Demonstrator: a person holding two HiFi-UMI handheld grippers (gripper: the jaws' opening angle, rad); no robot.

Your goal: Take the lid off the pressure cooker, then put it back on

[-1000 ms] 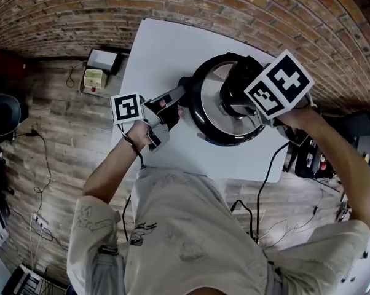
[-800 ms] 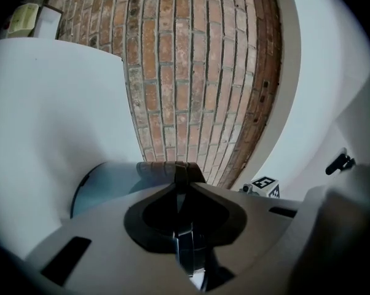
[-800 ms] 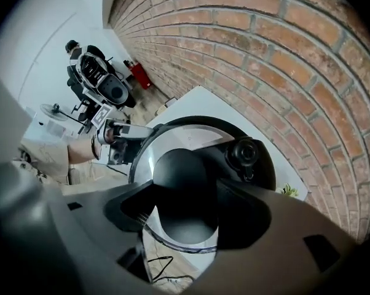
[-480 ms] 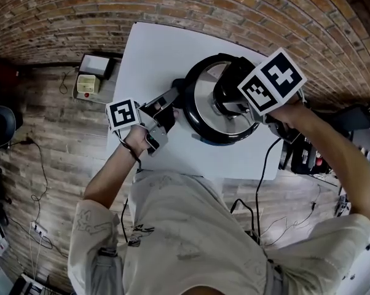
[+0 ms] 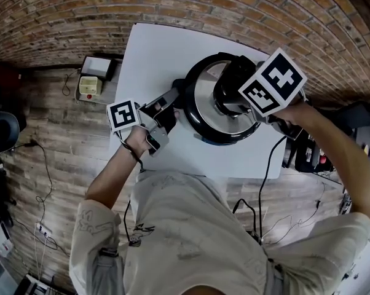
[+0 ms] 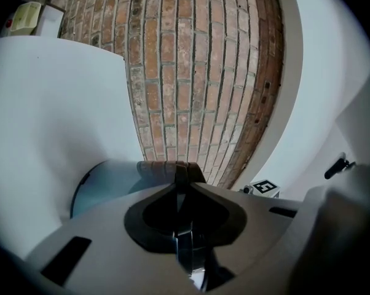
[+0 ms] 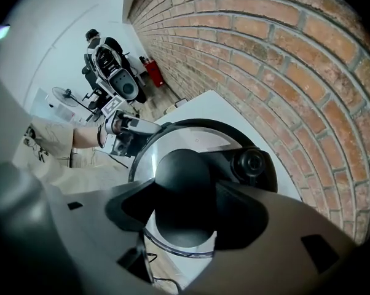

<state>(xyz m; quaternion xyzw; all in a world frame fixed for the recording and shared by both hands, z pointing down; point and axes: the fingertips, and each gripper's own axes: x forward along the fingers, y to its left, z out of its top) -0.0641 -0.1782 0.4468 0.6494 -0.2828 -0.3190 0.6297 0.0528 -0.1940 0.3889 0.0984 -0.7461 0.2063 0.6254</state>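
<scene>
Head view, table: a white table (image 5: pixel 154 48) stands near a brick wall (image 5: pixel 234 5), with a wooden floor (image 5: pixel 50 140) to its left.
Head view, pressure cooker: the pressure cooker (image 5: pixel 200 128) stands on the right half of the table, and its steel lid (image 5: pixel 203 100) lies on top.
Head view, left gripper: the left gripper (image 5: pixel 177 94) lies level and comes from the left. Its tips are at the black side handle (image 5: pixel 184 83) of the cooker.
Head view, right gripper: the right gripper (image 5: pixel 229 94) points steeply down over the middle of the lid and covers the knob there.

Left gripper view, jaws: the left gripper (image 6: pixel 181 168) is closed to a narrow gap. Only a thin dark strip shows between the jaws, clamped on the side handle.
Left gripper view, cooker: the round side of the pot (image 6: pixel 105 183) is just left of the tips, and the white table (image 6: pixel 56 115) is behind it.

Right gripper view, jaws: the right gripper (image 7: pixel 186 192) stands fairly wide around the black round knob (image 7: pixel 184 174). The knob fills the gap and touches both jaws. The jaws have just been closing a little.
Right gripper view, lid: the lid (image 7: pixel 191 134) is on the cooker, and a black valve (image 7: pixel 251 163) is right of the knob.
Right gripper view, far side: the left gripper (image 7: pixel 126 131) is at the far left edge of the cooker.
</scene>
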